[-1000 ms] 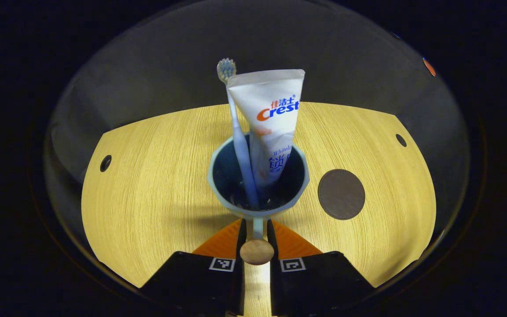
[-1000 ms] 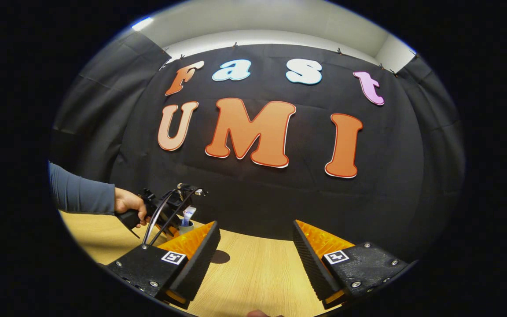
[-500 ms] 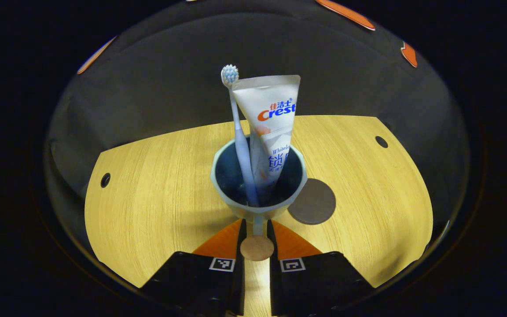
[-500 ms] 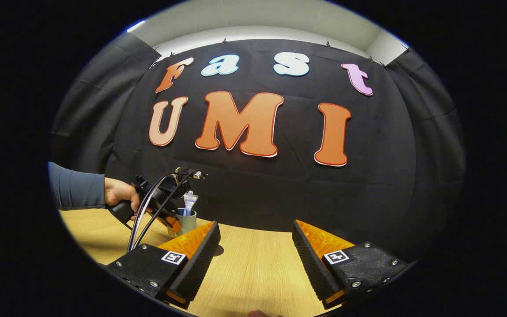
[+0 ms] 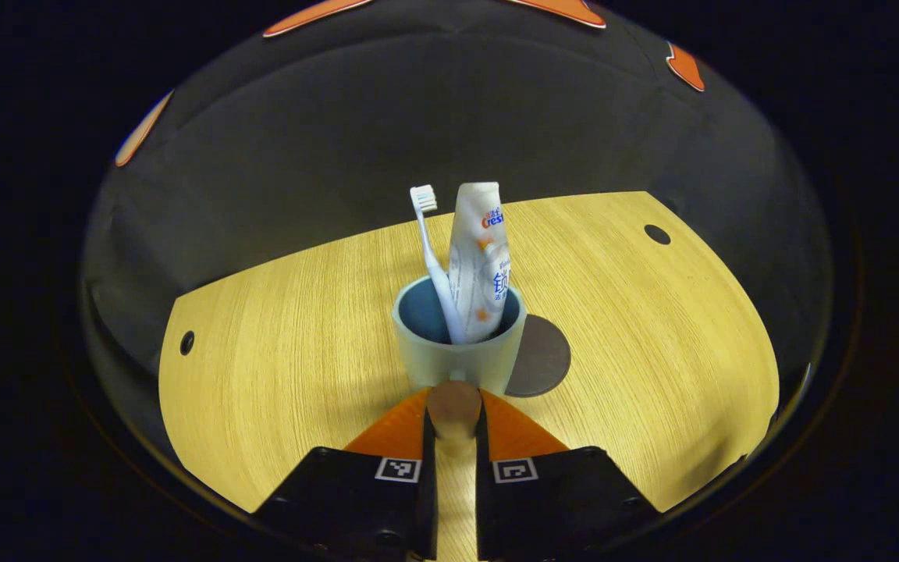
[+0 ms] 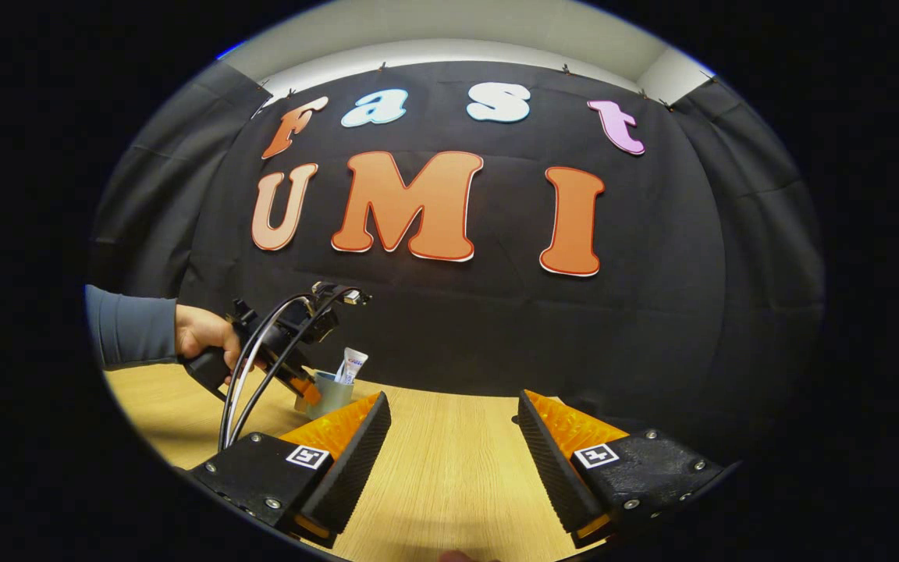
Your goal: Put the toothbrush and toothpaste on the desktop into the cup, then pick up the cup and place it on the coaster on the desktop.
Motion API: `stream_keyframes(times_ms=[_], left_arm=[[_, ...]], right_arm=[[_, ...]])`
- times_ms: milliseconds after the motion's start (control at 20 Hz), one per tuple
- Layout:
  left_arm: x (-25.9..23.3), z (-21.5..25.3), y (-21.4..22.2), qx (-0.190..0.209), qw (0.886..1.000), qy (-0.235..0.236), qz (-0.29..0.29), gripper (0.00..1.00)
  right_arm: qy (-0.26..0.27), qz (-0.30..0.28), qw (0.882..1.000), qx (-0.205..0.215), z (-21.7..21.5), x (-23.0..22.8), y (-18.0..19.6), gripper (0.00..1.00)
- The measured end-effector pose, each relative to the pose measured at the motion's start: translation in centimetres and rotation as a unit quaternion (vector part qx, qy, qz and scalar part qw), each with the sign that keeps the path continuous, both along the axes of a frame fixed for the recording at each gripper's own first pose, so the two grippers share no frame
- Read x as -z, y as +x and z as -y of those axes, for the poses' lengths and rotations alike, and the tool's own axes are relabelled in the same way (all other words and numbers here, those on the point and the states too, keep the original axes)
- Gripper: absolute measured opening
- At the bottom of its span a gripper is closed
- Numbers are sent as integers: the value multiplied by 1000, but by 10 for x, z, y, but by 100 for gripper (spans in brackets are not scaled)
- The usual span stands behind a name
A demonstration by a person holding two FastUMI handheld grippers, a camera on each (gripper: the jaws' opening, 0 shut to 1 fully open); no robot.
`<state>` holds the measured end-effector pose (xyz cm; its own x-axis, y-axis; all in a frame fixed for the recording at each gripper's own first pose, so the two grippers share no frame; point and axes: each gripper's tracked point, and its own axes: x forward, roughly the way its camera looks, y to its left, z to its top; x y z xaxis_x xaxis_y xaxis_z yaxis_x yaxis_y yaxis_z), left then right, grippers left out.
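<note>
Left tongs [image 5: 454, 406] pinched nearly closed, held by a hand [image 6: 200, 336]; right tongs [image 6: 453, 437] spread wide.

You get warm, even light from overhead: the desktop [image 5: 286, 328] glows bright yellow with a faint sheen near the bottom centre, while the wall cloth [image 6: 668, 312] stays dim. The cup [image 5: 457, 343] throws a soft shadow to its left. Your fisheye bends the table edge strongly near the rim, and the toothpaste [image 5: 479, 257] looks slightly motion-blurred
</note>
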<state>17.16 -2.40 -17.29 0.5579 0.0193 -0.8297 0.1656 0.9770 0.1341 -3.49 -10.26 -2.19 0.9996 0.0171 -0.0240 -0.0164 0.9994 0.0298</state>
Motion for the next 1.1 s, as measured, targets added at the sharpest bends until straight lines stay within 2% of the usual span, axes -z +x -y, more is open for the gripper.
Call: stream_keyframes(times_ms=[300, 500, 550, 700, 800, 900, 1100], left_arm=[[52, -14, 17, 1, 999, 24, -35, 22], [71, 4, 39, 17, 998, 38, -49, 41], [74, 13, 41, 24, 998, 37, -50, 37], [91, 38, 51, 38, 998, 31, -42, 37], [83, 36, 54, 51, 998, 25, -34, 28], [86, 50, 57, 48, 998, 23, -30, 21], [98, 53, 67, 32, 999, 8, -11, 19]], right_arm=[[5, 2, 1000, -13, -14, 2, 3, 98], [-4, -2, 1000, -14, -17, 7, 5, 98], [-5, -5, 1000, -14, -16, 9, 5, 98], [-4, -12, 1000, -9, -12, 12, 10, 98], [0, -17, 1000, -9, -12, 16, 13, 98], [3, -21, 1000, -8, -13, 19, 16, 98], [2, -23, 1000, -10, -15, 22, 16, 98]])
